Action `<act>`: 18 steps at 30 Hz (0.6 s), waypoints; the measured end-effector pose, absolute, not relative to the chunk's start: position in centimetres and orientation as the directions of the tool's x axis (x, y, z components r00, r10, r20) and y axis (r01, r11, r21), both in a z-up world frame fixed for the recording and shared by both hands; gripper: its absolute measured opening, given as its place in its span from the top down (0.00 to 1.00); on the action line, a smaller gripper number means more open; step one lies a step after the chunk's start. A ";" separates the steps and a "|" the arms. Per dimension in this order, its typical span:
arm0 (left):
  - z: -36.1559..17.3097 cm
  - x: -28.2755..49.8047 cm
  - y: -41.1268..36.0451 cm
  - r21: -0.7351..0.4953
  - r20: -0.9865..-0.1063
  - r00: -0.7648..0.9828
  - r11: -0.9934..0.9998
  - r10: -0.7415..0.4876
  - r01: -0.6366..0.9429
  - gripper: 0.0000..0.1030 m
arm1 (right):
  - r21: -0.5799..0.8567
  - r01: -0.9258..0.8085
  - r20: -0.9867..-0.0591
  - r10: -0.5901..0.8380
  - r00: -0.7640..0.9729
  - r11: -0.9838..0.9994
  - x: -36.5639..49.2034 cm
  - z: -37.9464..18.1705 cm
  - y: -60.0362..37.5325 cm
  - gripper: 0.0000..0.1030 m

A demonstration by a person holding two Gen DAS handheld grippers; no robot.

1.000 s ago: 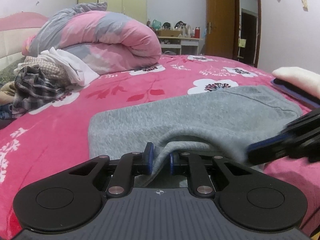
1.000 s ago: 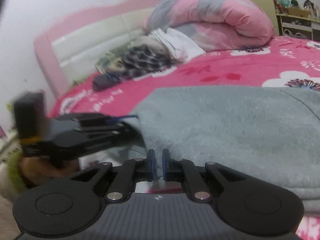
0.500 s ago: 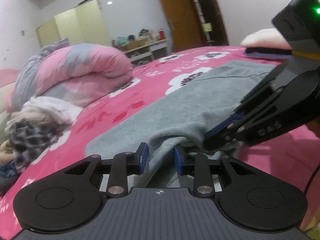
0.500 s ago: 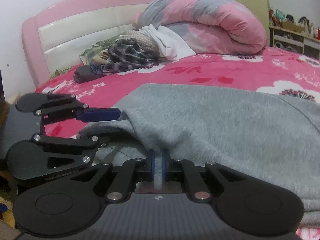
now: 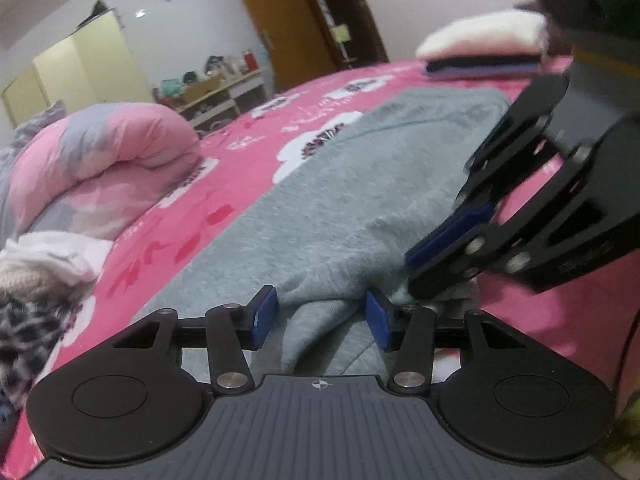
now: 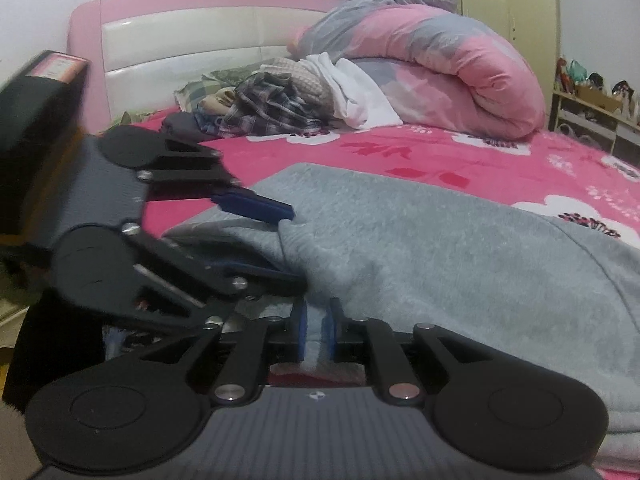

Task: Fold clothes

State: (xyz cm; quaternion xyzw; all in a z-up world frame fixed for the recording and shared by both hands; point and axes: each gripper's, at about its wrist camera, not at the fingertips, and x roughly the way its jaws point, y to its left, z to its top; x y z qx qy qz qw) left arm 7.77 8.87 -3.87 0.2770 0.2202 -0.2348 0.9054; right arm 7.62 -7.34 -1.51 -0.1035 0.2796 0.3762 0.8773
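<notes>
Grey fleece garment [image 5: 360, 200] lies spread flat on a pink floral bedspread [image 5: 224, 216], its near hem bunched at the bed's edge where both grippers meet it. At that hem, the left gripper [image 5: 320, 316] has just been opening: its blue pads [image 5: 262, 316] stand apart, a fold of the grey cloth loose between them, with no pad seen pressing on it. Just beside it along the same hem, the right gripper [image 6: 316, 330] has its jaws nearly closed, though they have just been easing apart; a thin strip of the garment's edge sits between the pads, and whether they still pinch it cannot be told. Beyond the garment's far end, a small stack of folded clothes [image 5: 484, 52] rests on the bedspread. Off to the garment's other side, near the pink-and-white headboard [image 6: 192, 40], a heap of unfolded clothes [image 6: 288, 104], including a plaid piece and a white one, leans against a rolled pink and grey duvet [image 6: 432, 68]. Farther behind the garment stand a cluttered shelf [image 5: 216, 92], a pale yellow wardrobe [image 5: 76, 76] and a brown wooden door [image 5: 288, 20].
</notes>
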 end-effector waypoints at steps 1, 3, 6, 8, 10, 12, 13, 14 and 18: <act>-3.9 7.7 8.8 0.414 -0.526 0.795 0.725 -0.303 0.550 0.53 | 0.039 -0.715 -0.564 0.606 0.561 0.698 7.4 -1.3 -7.7 0.84; -4.1 7.6 8.7 0.444 -0.519 0.800 0.705 -0.301 0.553 0.53 | 0.096 -0.703 -0.548 0.628 0.553 0.704 7.0 -0.8 -9.0 0.83; -4.4 7.2 8.5 0.485 -0.508 0.810 0.681 -0.292 0.549 0.53 | 0.245 -0.662 -0.541 0.666 0.514 0.709 7.1 -0.5 -11.4 0.81; -4.6 6.7 8.2 0.525 -0.498 0.819 0.652 -0.286 0.547 0.53 | 0.361 -0.612 -0.547 0.691 0.473 0.704 7.3 -1.0 -12.7 0.70; -4.9 6.3 8.1 0.558 -0.490 0.825 0.626 -0.282 0.545 0.53 | 0.476 -0.548 -0.549 0.719 0.426 0.688 7.6 -1.8 -13.8 0.55; -5.1 5.9 7.9 0.583 -0.485 0.830 0.605 -0.277 0.543 0.53 | 0.557 -0.505 -0.535 0.750 0.389 0.659 8.0 -2.6 -14.2 0.55; -5.1 5.9 7.8 0.588 -0.484 0.831 0.601 -0.275 0.542 0.53 | 0.586 -0.482 -0.531 0.758 0.378 0.651 8.2 -3.1 -14.1 0.55; -5.1 5.9 7.7 0.591 -0.484 0.831 0.598 -0.273 0.541 0.53 | 0.609 -0.459 -0.529 0.763 0.371 0.646 8.6 -3.6 -13.9 0.55; -5.1 5.5 7.5 0.624 -0.475 0.840 0.574 -0.261 0.531 0.53 | 0.648 -0.407 -0.523 0.765 0.377 0.644 9.7 -5.0 -13.1 0.65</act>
